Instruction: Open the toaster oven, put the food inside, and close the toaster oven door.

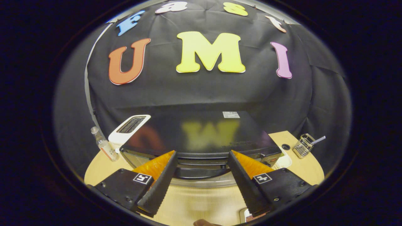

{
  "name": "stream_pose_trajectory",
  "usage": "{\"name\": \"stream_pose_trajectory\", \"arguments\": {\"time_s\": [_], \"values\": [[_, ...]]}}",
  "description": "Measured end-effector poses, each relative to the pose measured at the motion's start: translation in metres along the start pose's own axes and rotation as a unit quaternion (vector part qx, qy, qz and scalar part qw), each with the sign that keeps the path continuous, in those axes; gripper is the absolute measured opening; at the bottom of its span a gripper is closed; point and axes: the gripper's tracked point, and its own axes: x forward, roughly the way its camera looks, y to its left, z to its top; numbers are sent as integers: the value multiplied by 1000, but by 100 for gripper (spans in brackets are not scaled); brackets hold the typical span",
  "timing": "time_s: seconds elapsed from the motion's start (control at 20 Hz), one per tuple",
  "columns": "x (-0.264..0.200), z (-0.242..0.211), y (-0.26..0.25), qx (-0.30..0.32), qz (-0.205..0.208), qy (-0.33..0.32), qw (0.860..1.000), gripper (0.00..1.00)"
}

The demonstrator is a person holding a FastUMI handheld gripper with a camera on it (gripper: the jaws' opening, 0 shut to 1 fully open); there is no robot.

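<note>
A black toaster oven (201,131) with a glossy top stands on the wooden table (194,204), seen from above and in front. Its dark door handle (201,172) runs across the front, and the door looks shut. My gripper (202,153) is open, with one finger on either side of the handle and the tips over the oven's front edge. Nothing is held between the fingers. A small brown thing (204,223), perhaps the food, peeks in on the table just behind the fingers; too little of it shows to tell.
A white toaster (130,127) stands left of the oven, with a clear bottle (105,147) beside it. To the right are a white dish (284,161), a cable hole (285,146) and a wire basket (303,145). A pale object (246,216) lies under the right finger.
</note>
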Motion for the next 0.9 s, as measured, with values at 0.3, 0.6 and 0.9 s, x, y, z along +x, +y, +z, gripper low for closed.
{"name": "stream_pose_trajectory", "arguments": {"time_s": [0.3,0.6,0.9], "values": [[-21,-15,-1,-8,-1,-23,1000,100],[-45,-42,-2,-24,-5,-18,1000,100],[-66,-76,-3,-36,-10,-8,999,100]]}}
